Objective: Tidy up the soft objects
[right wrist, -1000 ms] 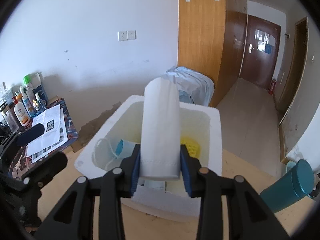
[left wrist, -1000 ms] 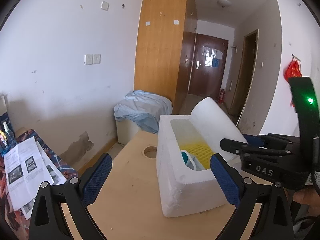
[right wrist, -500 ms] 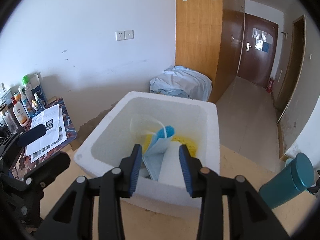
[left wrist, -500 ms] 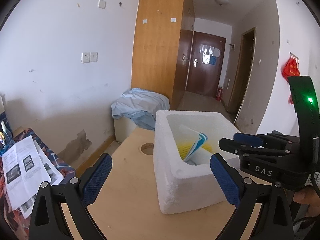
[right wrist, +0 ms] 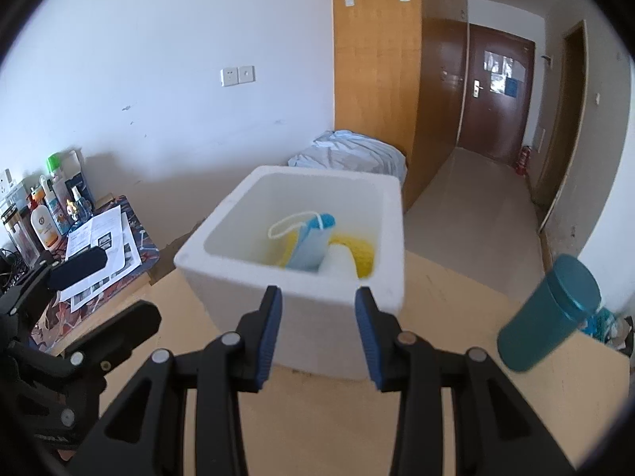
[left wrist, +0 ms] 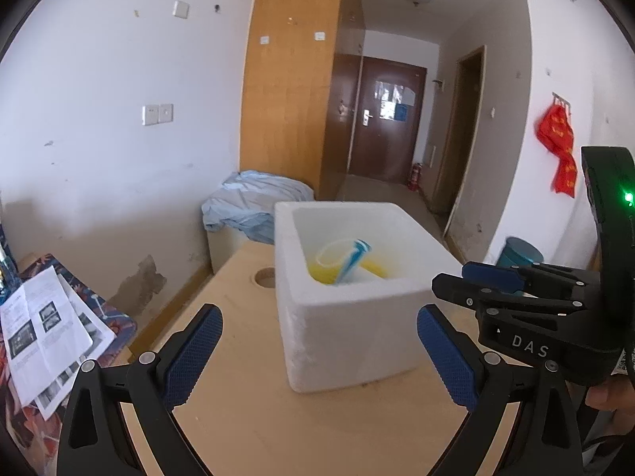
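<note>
A white foam box (left wrist: 345, 329) stands on the light wooden table (left wrist: 246, 416). Inside it lie a blue face mask (right wrist: 313, 242) with a white ear loop, a white soft roll (right wrist: 337, 263) and a yellow piece (right wrist: 363, 256). My right gripper (right wrist: 317, 317) hovers just in front of the box's near wall, open, with nothing between its blue pads. My left gripper (left wrist: 317, 341) is wide open and bare, short of the box on its left side. In the left wrist view the right gripper (left wrist: 456, 277) shows beside the box at the right.
A teal bottle (right wrist: 551, 313) stands on the table right of the box. A round hole (left wrist: 265, 276) is cut in the tabletop behind the box. Papers (left wrist: 43, 337) and bottles (right wrist: 43, 218) fill a side table at the left. A pale blue cloth bundle (left wrist: 254, 202) lies beyond.
The right gripper carried the white roll down into the box, let it go there and drew back empty. Both grippers pulled away from the box.
</note>
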A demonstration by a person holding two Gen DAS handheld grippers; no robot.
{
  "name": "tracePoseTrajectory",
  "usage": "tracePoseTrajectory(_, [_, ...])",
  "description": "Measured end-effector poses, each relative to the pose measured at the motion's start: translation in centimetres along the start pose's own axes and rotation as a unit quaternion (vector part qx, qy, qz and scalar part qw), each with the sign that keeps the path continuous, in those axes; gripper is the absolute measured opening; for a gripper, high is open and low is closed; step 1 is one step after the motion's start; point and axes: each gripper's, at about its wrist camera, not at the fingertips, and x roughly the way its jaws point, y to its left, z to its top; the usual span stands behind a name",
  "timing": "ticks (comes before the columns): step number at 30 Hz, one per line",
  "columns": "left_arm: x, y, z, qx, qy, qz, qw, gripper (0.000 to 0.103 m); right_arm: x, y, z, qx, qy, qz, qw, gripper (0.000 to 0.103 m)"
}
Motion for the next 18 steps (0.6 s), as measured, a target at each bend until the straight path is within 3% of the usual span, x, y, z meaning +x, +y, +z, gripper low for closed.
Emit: tracePoseTrajectory(18, [-6.3, -4.4, -4.9, 0.043, 0.013, -0.048, 0.9978, 0.098, -7.7, -1.1, -7.7, 0.063, -0.006, -0.045, 0.997, 0.043])
